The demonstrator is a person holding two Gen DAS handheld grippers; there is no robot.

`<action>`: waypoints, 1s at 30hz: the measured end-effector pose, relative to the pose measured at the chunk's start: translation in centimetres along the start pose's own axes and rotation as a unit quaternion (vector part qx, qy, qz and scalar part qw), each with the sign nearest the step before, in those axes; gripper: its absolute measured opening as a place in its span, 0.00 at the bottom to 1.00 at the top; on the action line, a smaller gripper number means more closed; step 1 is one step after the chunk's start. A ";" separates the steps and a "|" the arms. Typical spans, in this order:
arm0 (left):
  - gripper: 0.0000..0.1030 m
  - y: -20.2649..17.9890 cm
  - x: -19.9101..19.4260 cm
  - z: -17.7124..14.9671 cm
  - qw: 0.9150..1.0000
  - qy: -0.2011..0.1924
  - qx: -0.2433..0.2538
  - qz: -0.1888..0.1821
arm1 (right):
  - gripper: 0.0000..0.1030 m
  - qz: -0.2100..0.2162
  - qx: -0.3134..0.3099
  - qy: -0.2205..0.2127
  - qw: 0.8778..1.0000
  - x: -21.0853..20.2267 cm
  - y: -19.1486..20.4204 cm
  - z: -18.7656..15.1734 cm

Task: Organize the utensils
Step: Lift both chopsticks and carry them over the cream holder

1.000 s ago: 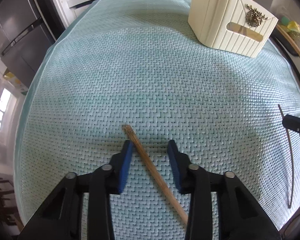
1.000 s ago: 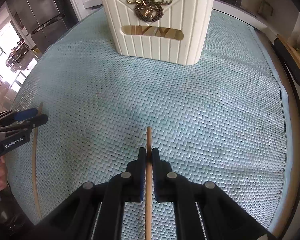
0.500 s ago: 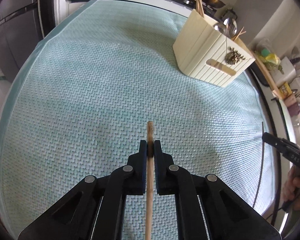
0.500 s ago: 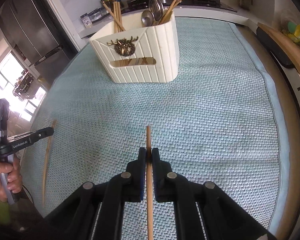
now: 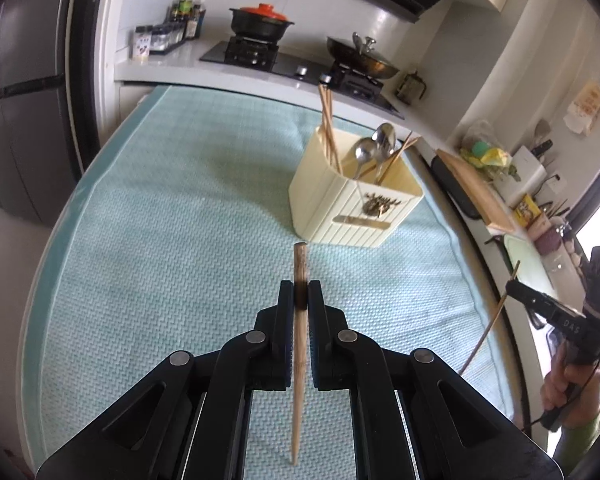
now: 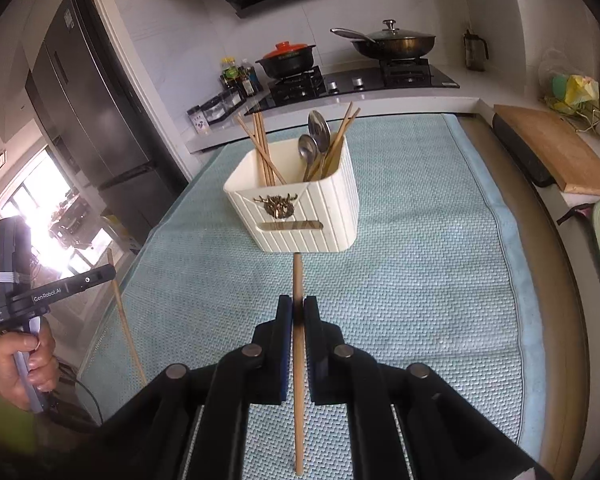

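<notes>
My left gripper [image 5: 300,294] is shut on a wooden chopstick [image 5: 299,360] and holds it above the teal mat [image 5: 172,240]. My right gripper [image 6: 298,310] is shut on a second wooden chopstick [image 6: 298,380], also lifted. A cream ribbed utensil holder [image 6: 300,212] with a gold deer emblem stands on the mat ahead; it also shows in the left wrist view [image 5: 352,208]. It holds chopsticks [image 6: 262,148] and two metal spoons [image 6: 314,140]. The right gripper with its chopstick shows at the right edge of the left wrist view [image 5: 512,290]; the left gripper shows at the left of the right wrist view [image 6: 108,274].
A stove with a red-lidded black pot [image 6: 286,58] and a lidded wok [image 6: 392,42] stands behind the table. A wooden cutting board [image 6: 556,148] lies on the counter at right. A dark fridge [image 6: 92,100] stands at left.
The left gripper shut on the chopstick and lifted it off the mat. Both grippers rose and tilted up, so the holder's open top and the stove came into view.
</notes>
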State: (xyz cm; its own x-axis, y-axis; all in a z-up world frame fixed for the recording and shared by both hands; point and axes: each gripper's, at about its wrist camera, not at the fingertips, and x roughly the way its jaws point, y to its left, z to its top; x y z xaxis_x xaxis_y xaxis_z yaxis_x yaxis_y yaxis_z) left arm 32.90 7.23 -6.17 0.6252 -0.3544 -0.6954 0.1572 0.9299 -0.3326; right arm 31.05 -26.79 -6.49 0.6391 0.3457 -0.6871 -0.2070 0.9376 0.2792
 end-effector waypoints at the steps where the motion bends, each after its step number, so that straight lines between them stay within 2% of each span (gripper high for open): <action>1: 0.05 -0.3 -0.5 0.3 1.000 -0.007 0.002 -0.002 | 0.06 0.000 -0.002 -0.007 1.000 -0.5 0.2 0.1; 8: 0.04 -1.7 -3.7 2.0 0.998 -0.054 0.017 -0.012 | 0.06 0.002 -0.017 -0.046 0.999 -2.5 1.6 1.3; 18: 0.04 -3.7 -4.2 5.4 0.996 -0.078 0.033 -0.032 | 0.06 -0.006 -0.046 -0.085 0.995 -3.6 3.3 4.6; 23: 0.04 -5.4 -4.9 8.9 0.992 -0.106 0.047 -0.041 | 0.06 -0.013 -0.071 -0.111 0.991 -4.3 4.2 7.6; 30: 0.04 -8.4 -4.6 16.0 0.985 -0.149 0.068 -0.049 | 0.06 -0.021 -0.097 -0.163 0.982 -5.4 5.7 13.9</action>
State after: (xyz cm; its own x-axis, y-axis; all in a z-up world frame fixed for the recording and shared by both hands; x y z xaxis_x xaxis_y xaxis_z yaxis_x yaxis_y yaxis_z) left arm 40.96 2.66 10.05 0.7949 -0.4181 -0.4397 0.3166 0.9040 -0.2873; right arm 36.72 -23.85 8.15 0.8469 0.3064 -0.4345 -0.2925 0.9510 0.1005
